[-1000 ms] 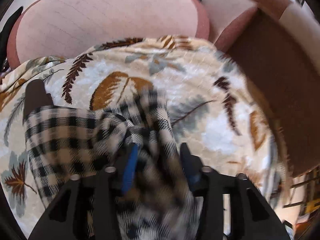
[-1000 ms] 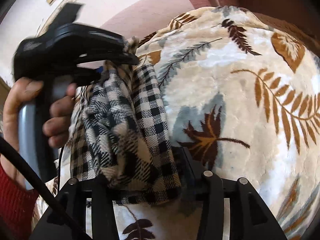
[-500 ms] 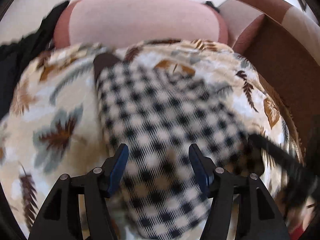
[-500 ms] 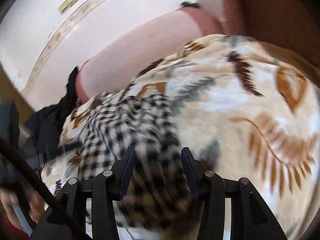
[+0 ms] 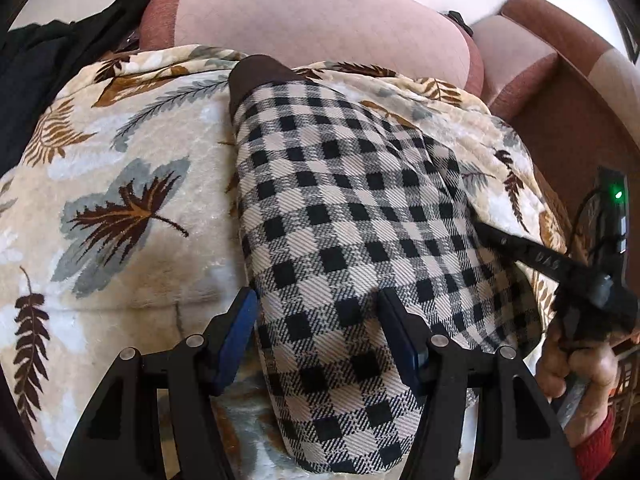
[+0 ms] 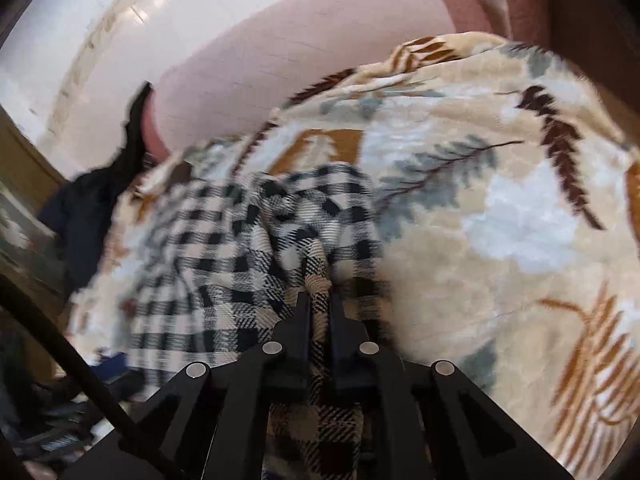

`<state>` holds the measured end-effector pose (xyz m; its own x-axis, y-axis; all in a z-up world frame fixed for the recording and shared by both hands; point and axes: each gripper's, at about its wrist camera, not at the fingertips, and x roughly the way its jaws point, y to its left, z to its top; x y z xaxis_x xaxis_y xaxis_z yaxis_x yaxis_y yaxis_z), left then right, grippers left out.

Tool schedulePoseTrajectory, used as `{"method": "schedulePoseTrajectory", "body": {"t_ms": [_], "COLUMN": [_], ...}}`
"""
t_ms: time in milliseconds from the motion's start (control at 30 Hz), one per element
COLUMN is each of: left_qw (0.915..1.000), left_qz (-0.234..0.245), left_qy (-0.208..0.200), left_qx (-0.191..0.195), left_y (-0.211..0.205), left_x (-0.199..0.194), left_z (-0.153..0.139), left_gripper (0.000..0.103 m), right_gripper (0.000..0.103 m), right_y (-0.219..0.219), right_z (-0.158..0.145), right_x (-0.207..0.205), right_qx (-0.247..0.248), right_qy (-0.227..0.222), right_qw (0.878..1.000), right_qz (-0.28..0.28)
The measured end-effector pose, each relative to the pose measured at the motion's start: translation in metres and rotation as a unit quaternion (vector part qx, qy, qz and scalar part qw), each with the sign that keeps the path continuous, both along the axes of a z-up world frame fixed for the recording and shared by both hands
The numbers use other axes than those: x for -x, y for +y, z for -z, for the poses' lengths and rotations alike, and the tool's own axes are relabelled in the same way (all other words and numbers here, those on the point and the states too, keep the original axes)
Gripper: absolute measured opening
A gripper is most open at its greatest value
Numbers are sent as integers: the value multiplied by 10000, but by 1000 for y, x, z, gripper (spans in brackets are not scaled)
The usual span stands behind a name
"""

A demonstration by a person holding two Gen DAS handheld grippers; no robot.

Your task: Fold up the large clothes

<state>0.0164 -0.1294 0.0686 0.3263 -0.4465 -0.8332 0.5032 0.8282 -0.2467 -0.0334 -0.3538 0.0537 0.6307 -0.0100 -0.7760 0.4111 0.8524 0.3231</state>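
Observation:
A black-and-cream checked garment (image 5: 340, 200) lies lengthwise on a leaf-patterned blanket (image 5: 120, 200), with a brown band at its far end. My left gripper (image 5: 318, 316) stands open over its near end, one finger at the cloth's left edge and the other resting on top. My right gripper (image 6: 319, 300) is closing its jaws on a raised pinch of the checked garment (image 6: 208, 248) at the right edge. From the left wrist view that right gripper (image 5: 516, 246) reaches in from the right, held by a hand (image 5: 580, 360) in a red sleeve.
A pink cushion (image 5: 312, 12) backs the blanket (image 6: 500, 220). Dark clothing (image 5: 48, 60) is piled at the far left. A brown sofa arm (image 5: 568, 120) borders the right side. A white wall and floor clutter show in the right wrist view.
The bunched garment now lies spread flat. My left gripper let go of it and moved over its near end. My right gripper shifted to the right edge and shut on a fold.

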Motion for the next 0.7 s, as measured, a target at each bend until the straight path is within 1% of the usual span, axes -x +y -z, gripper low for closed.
{"method": "schedulePoseTrajectory", "body": {"t_ms": [67, 133, 167, 267, 300, 333, 400, 467, 500, 533, 567, 600, 633, 667, 700], "left_qw": [10000, 9998, 9996, 9994, 9994, 9995, 9995, 9994, 9993, 9992, 9992, 9992, 9990, 9987, 9979], "left_qz": [-28, -60, -73, -97, -116, -146, -228, -326, -361, -384, -397, -402, -409, -410, -396], "left_qy": [-34, -137, -207, -282, -277, -260, -190, -127, -103, -85, -62, -14, 62, 163, 316], "left_qx": [-15, -102, -151, -171, -156, -138, -91, -57, -28, 7, 38, 77, 145, 247, 404], "left_y": [2, 4, 6, 12, 14, 17, 21, 25, 27, 28, 29, 30, 31, 32, 33], "left_x": [1, 3, 5, 6, 5, 4, 0, -3, -5, -6, -7, -9, -12, -15, -19], "left_z": [-1, -3, -4, -5, -5, -5, -3, -2, -2, -2, -1, 0, 2, 4, 7], "left_gripper": [61, 61, 61, 61, 61, 61, 61, 62, 62, 62, 62, 64, 67, 68, 69], "right_gripper": [5, 0, 0, 0, 0, 0, 1, 1, 3, 7, 30, 62, 71, 74, 74], "right_y": [-3, -5, -9, -26, -31, -38, -47, -51, -52, -55, -57, -59, -58, -59, -59], "right_z": [2, 4, 6, 16, 17, 17, 11, 3, 0, -2, -3, -3, -3, -3, -1], "right_x": [4, 7, 9, 18, 22, 28, 35, 39, 40, 41, 42, 42, 42, 39, 36], "right_qx": [127, 316, 431, 253, 160, -10, -193, -225, -280, -447, -689, -1002, -1149, -1275, -1321], "right_qy": [150, 346, 505, 740, 694, 579, 364, 151, 26, -155, -341, -573, -710, -830, -837], "right_qw": [9997, 9984, 9967, 9947, 9948, 9954, 9956, 9954, 9953, 9948, 9936, 9907, 9885, 9863, 9861], "right_qz": [139, 324, 472, 671, 729, 769, 843, 918, 930, 899, 827, 723, 675, 632, 569]}}
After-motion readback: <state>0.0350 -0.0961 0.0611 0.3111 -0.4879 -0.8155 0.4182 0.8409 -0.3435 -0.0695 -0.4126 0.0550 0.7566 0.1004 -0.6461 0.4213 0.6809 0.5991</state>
